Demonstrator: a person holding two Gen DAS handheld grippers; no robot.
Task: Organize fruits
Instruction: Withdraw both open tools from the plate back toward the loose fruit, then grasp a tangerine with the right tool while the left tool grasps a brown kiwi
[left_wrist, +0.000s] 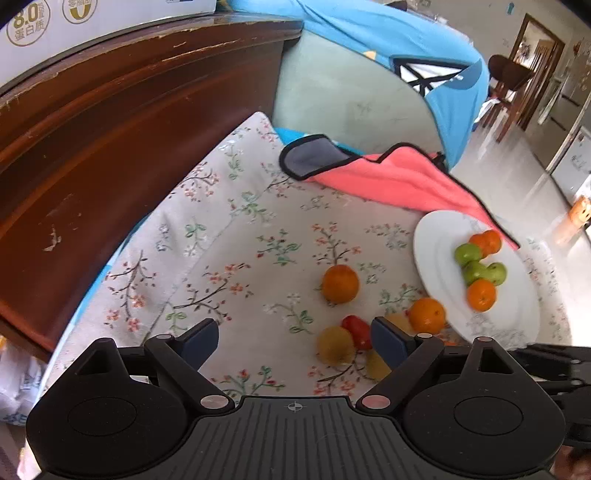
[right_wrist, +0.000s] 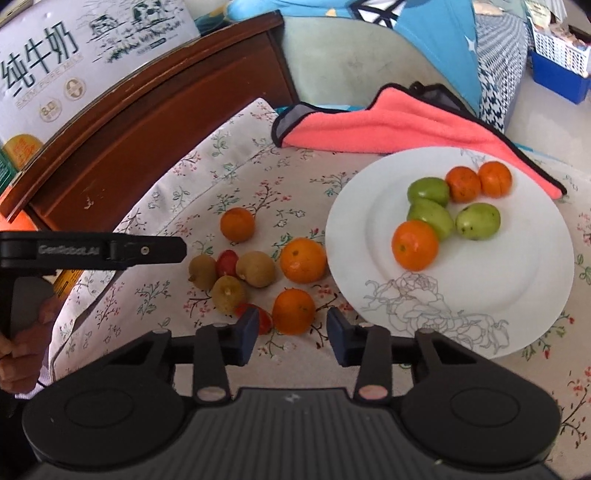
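Right wrist view: the right claw (right_wrist: 291, 334) stands narrowed around a round, dimpled tangerine (right_wrist: 293, 310) at six o'clock, pads not visibly pressing. A glossy white plate (right_wrist: 461, 314) at three o'clock holds smooth green fruits (right_wrist: 478, 220). The left claw (left_wrist: 293, 339) gapes wide over the floral cloth (left_wrist: 240, 229).

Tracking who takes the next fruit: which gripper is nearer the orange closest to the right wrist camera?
Right. The right gripper has that orange just ahead between its fingers, pads not touching. The left gripper sits off to its side.

Six fruits lie on the plate (right_wrist: 480, 317); loose fruits (right_wrist: 255, 268) left of it, towel (right_wrist: 388, 125) apparently behind.
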